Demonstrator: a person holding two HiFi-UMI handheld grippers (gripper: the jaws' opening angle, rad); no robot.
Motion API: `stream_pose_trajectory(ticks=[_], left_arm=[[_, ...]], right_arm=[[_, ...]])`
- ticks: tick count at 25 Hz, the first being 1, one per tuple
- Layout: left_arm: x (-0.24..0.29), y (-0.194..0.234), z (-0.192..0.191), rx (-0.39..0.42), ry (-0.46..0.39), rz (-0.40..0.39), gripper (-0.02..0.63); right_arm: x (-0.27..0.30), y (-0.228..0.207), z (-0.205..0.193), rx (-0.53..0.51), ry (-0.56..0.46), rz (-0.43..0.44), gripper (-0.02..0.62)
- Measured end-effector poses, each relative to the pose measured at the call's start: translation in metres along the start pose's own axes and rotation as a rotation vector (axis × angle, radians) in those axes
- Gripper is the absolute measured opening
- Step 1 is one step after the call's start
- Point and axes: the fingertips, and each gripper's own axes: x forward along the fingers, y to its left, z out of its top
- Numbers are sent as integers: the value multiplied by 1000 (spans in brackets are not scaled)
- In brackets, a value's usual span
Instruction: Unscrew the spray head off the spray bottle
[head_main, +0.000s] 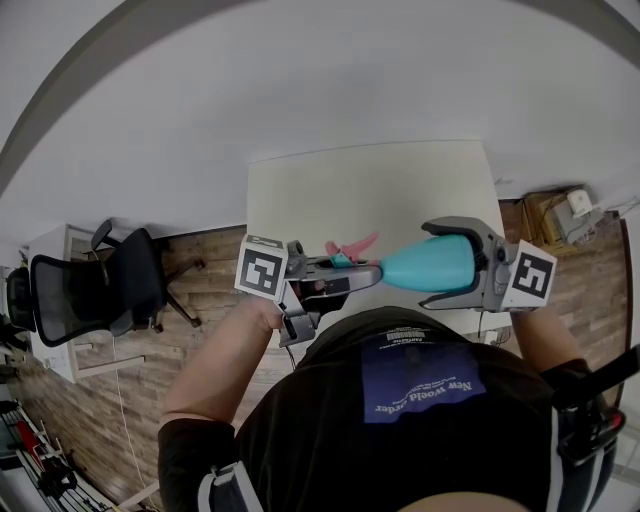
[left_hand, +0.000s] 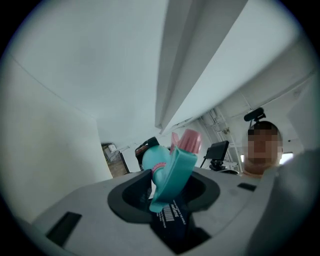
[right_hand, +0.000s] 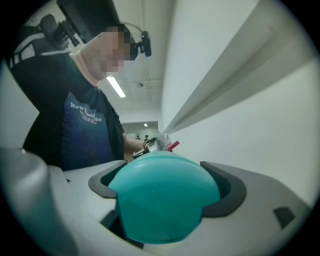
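A teal spray bottle (head_main: 432, 264) lies level in the air in front of the person's chest. My right gripper (head_main: 428, 263) is shut on its round body, which fills the right gripper view (right_hand: 165, 197) between the dark pads (right_hand: 227, 192). The teal spray head (head_main: 347, 260) with its pink trigger points left, and my left gripper (head_main: 352, 272) is shut on it. In the left gripper view the spray head (left_hand: 172, 172) sits tilted between the jaws, with the pink nozzle (left_hand: 189, 141) beyond it and the bottle's body (left_hand: 152, 157) behind. The threaded joint is hidden.
A white table (head_main: 400, 185) stands beyond the grippers. A black office chair (head_main: 95, 290) is at the left on the wood floor (head_main: 210, 260). A box of odds and ends (head_main: 562, 215) sits at the right. The person's torso (head_main: 420, 400) is close below.
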Motion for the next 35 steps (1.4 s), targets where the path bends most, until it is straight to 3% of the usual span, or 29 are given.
stream_pose_trajectory(ticks=[4,8,11,17,24,26,30,35], left_arm=[[2,0,5,70,9,41,143],[0,-1,6,128,27,65,155],[-1,-3,5,158,27,61,189],[-8,-9,11,281,7,80,193],[-32,-10,11,334,-34,107,193],[-43,-9,11,425,-23,156,193],[-56,-5,7,751,97,332,193],[-60,-26,21,1032,181,420,193]], right_arm=[[-3,-14,-1,124,-115,-5,453],[-4,-18,-3,197,-151,3,453],[-4,-20,-5,217,-154,7,453],[-6,-23,-5,237,-174,2,453],[-18,-29,-5,248,-194,-19,453],[-19,-31,-4,249,-197,-22,453],[-19,-31,-3,251,-198,-19,453],[-16,-30,-2,257,-200,-10,453]])
